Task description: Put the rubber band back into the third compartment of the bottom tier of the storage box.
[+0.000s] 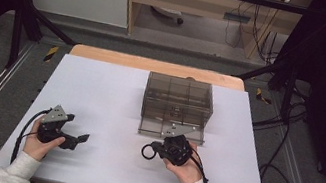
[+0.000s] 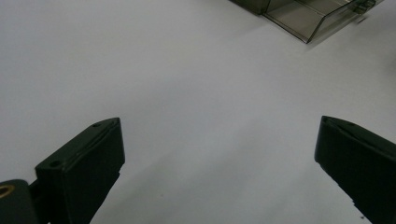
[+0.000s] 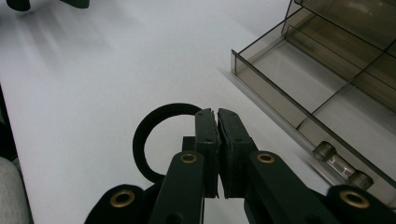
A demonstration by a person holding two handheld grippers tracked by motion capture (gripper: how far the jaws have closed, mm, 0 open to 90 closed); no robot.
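A black ring (image 3: 139, 144) hangs at the tips of my right gripper (image 3: 216, 112), which is shut on the ring's band. In the high view that gripper (image 1: 158, 149) sits just in front of the smoky clear drawer box (image 1: 178, 99), holding the ring (image 1: 147, 150) low over the white table. The box's bottom drawer (image 3: 299, 79) is pulled out and looks empty; its small handle (image 3: 341, 168) lies near the gripper. My left gripper (image 1: 78, 127) rests at the table's left, and in its own view it (image 2: 218, 123) stands open with bare table between the jaws.
The white table top (image 1: 109, 97) stretches between the two grippers. A corner of the pulled-out drawer (image 2: 303, 18) appears at the top right of the left gripper view. Black cables (image 1: 24, 130) trail from the grippers toward the front edge.
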